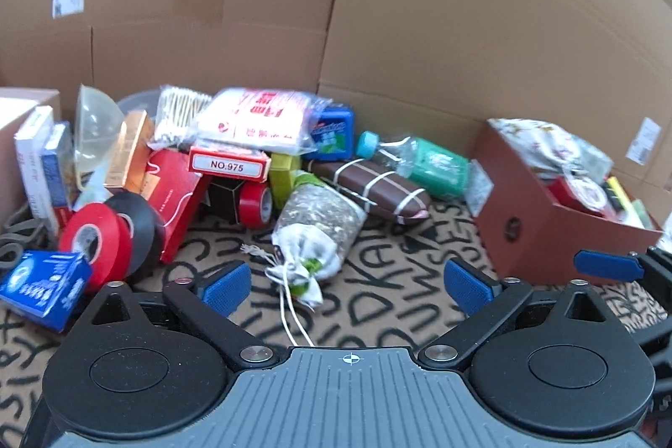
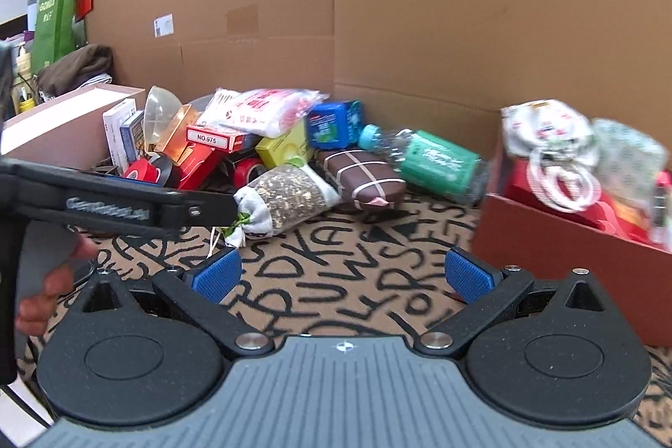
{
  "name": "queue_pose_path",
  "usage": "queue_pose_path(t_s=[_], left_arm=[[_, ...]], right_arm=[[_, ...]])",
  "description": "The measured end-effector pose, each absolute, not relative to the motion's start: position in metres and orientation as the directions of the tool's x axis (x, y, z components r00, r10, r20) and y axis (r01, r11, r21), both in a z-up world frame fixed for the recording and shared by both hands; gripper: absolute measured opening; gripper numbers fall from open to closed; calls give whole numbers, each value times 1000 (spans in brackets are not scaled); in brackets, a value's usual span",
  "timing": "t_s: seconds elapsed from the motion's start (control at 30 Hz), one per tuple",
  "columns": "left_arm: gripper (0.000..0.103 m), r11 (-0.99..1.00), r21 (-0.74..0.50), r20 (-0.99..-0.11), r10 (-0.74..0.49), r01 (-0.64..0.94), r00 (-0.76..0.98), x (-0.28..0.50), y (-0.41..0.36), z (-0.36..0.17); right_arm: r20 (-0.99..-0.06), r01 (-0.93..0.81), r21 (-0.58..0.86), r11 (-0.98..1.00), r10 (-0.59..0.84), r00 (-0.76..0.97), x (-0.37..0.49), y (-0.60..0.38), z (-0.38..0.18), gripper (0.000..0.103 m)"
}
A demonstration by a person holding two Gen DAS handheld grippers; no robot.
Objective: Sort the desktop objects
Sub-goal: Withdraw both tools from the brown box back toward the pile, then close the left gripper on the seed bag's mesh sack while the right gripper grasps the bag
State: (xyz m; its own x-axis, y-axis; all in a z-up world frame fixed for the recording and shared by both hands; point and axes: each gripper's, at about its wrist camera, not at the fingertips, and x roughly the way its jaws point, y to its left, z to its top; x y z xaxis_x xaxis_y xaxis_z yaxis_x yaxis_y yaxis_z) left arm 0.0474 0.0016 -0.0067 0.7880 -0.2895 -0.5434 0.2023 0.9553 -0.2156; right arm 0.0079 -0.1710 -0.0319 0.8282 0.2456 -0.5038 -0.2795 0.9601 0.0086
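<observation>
Both grippers hung low over the patterned worktop, the left gripper and the right gripper each with jaws spread wide and holding nothing. Directly ahead of the left one lay a drawstring pouch of grainy filling, near the worktop's middle at the front of the heap piled against the far cardboard wall. The pouch looked soft and saggy; a pinch across its tied neck seemed safest. Behind it a brown banded case appeared stiff, and a crumpled plastic bottle light and slippery. At the right edge stood a red box already holding several items.
</observation>
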Motion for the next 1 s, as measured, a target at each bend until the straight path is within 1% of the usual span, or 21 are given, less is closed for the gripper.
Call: queue_pose_path(t_s=[0.2,0.23,0.4,0.5,0.57,0.6,0.63,0.67,0.8,1.0], left_arm=[[89,941,-273,-581,-325,197,746,92,9,-24],[86,941,-274,-587,-326,197,741,97,9,-26],[80,941,-260,-617,-335,218,712,121,6,-35],[79,947,-240,-631,-320,214,707,129,5,-40],[75,950,-229,-636,-310,211,707,131,6,-43],[70,953,-220,-639,-301,207,708,131,6,-44],[55,956,-211,-641,-292,204,709,132,7,-45],[54,959,-202,-644,-284,200,711,132,7,-46],[36,957,-194,-641,-289,214,711,123,7,-42],[34,942,-227,-645,-336,248,686,90,3,-39]], right_arm=[[-552,-302,66,951,287,783,45,-161,-54,103],[-558,-309,76,948,298,775,49,-159,-57,102],[-583,-335,102,937,330,743,65,-151,-71,102],[-593,-342,114,933,340,730,71,-148,-77,102],[-598,-338,118,934,338,726,72,-149,-80,102],[-601,-335,120,934,338,725,73,-150,-81,102],[-601,-331,123,935,336,725,73,-151,-81,102],[-602,-327,126,937,334,725,72,-152,-81,102],[-597,-316,129,940,328,732,67,-156,-80,102],[-588,-280,127,952,299,751,54,-168,-74,102]])
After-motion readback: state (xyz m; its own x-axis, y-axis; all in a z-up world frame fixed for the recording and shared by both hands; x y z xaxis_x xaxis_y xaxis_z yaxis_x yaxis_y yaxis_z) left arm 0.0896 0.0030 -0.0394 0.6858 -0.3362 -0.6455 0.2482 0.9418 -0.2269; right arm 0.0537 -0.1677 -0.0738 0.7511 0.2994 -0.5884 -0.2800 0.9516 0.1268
